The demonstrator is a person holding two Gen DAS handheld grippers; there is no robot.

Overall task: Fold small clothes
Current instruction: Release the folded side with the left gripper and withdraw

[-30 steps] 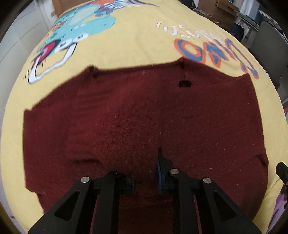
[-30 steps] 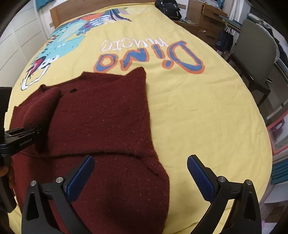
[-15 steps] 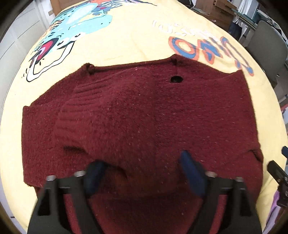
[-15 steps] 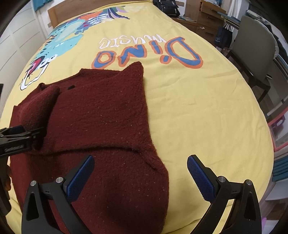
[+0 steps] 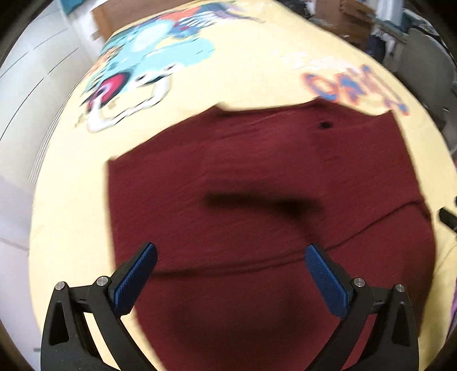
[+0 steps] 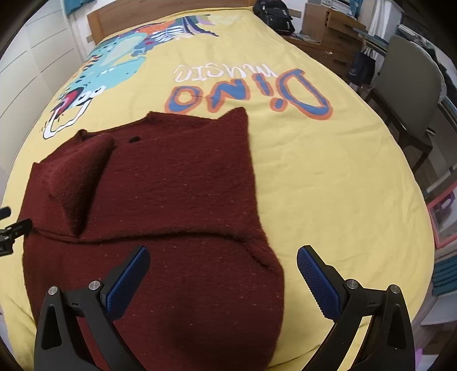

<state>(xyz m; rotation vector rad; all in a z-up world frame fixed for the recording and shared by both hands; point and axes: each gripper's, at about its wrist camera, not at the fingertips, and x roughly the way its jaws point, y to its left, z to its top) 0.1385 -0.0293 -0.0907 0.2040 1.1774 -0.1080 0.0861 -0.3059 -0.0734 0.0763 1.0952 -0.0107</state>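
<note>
1. The dark red knitted sweater (image 6: pixel 171 199) lies spread on the bed, on the near part of the yellow cover (image 6: pixel 328 185), closer to the cover's left edge than to its right.
2. One sleeve (image 6: pixel 74 182) is folded in over the body at the left and stands up as a soft ridge; a fold line runs across the garment below it.
3. A small dark hole or button (image 6: pixel 133 139) shows near the sweater's far edge.
4. The left gripper (image 5: pixel 228 274) hangs above the near part of the sweater; its jaws have just been opening and now stand wide, with the blue pads (image 5: pixel 134 278) clear of the knit and nothing held. This view is blurred.
5. The right gripper (image 6: pixel 222 274) hovers over the sweater's near right corner, jaws wide apart and empty, one pad over the knit and the other over the yellow cover.
6. On the cover beyond the sweater are the upside-down words "Dino music" (image 6: pixel 248 91) and a teal dinosaur print (image 6: pixel 108 71) toward the far left corner.
7. A wooden headboard (image 6: pixel 160 8) closes the bed's far end; a grey chair (image 6: pixel 408 88) and wooden drawers (image 6: pixel 331 25) stand off the right side.
</note>
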